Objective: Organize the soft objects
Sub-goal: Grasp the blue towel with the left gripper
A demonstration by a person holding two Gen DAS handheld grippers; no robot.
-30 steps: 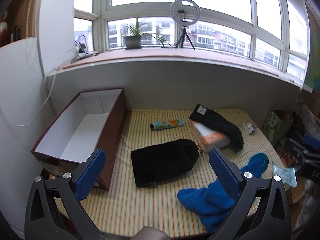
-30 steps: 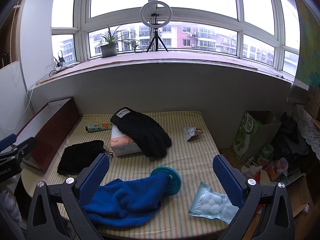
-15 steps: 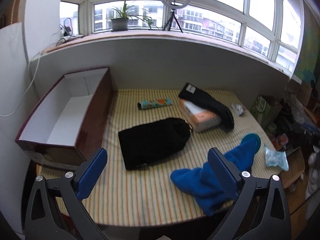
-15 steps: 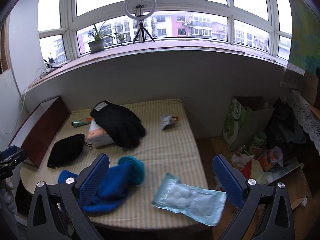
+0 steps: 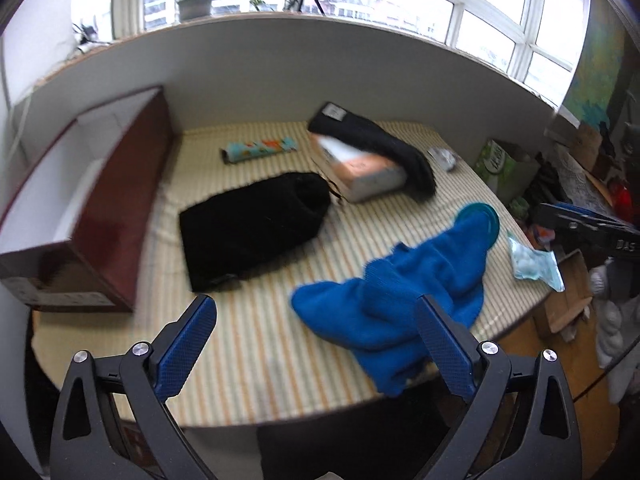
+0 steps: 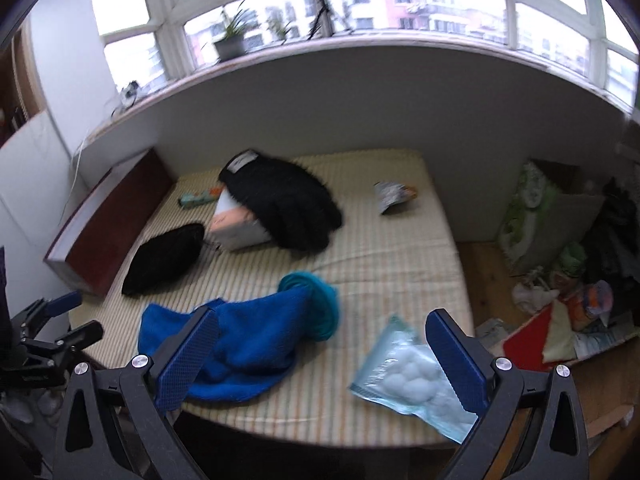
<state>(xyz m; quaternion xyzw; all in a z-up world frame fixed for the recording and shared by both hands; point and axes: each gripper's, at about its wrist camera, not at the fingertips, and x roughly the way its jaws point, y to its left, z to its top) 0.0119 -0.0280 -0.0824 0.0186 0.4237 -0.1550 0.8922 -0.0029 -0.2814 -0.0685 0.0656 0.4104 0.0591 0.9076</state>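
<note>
A blue knit cloth (image 5: 404, 280) (image 6: 236, 340) lies near the front edge of the striped table (image 5: 260, 340) (image 6: 380, 252), partly over a teal disc (image 5: 486, 218) (image 6: 320, 300). A black pouch (image 5: 252, 224) (image 6: 164, 256) lies mid-table. A black fuzzy glove (image 5: 376, 148) (image 6: 284, 204) drapes over a tissue pack (image 5: 368, 176) (image 6: 236, 228). A bag of cotton balls (image 5: 534, 260) (image 6: 416, 380) rests at the front right. My left gripper (image 5: 316, 344) is open above the front edge, its right finger over the blue cloth. My right gripper (image 6: 320, 356) is open, spanning the cloth and the cotton bag.
An open dark-red box (image 5: 80, 200) (image 6: 104, 224) with a white inside stands at the table's left. A patterned tube (image 5: 260, 148) and a crumpled wrapper (image 6: 392, 196) lie near the back wall. Cluttered bags and a green carton (image 6: 532, 208) sit on the floor to the right.
Both cameras have tilted down and pulled back toward the table's front edge. The objects on the table have not moved. Both grippers stay open.
</note>
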